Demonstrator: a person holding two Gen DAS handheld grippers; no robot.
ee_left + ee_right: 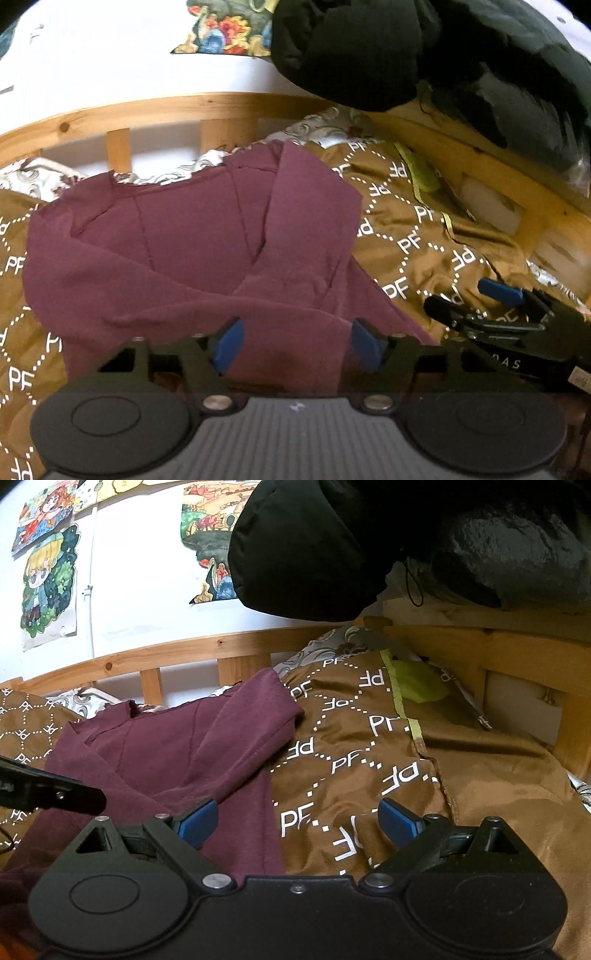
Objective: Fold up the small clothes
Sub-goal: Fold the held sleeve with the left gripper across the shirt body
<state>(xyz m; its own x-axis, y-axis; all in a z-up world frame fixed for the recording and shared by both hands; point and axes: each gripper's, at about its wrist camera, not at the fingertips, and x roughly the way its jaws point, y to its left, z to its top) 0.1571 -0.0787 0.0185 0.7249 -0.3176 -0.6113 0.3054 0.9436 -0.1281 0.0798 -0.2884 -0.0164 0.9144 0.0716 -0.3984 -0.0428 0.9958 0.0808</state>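
I see one maroon top lying on the bed, spread over the brown quilt and already partly folded: a sleeve or side panel is turned in over the body from about 2 o'clock. In the left wrist view it fills the middle; in the right wrist view it sits toward 9 o'clock.

I judge it a thin, soft knit, light and limp. It should drape and slide a little on the glossy quilt, so I'd lift it by a doubled edge rather than a single layer. The near hem, at 6 o'clock right in front of my left gripper, looks like the best hold, with the far hem corner for my right gripper.

Left jaws stand fairly wide over the near hem, pads not pressing the cloth. Right jaws stand wide too, empty, straddling the top's right edge and bare quilt.

Count: one top, one quilt, two grippers, one dark bundle hanging at 12 o'clock, one wooden rail behind the bed.
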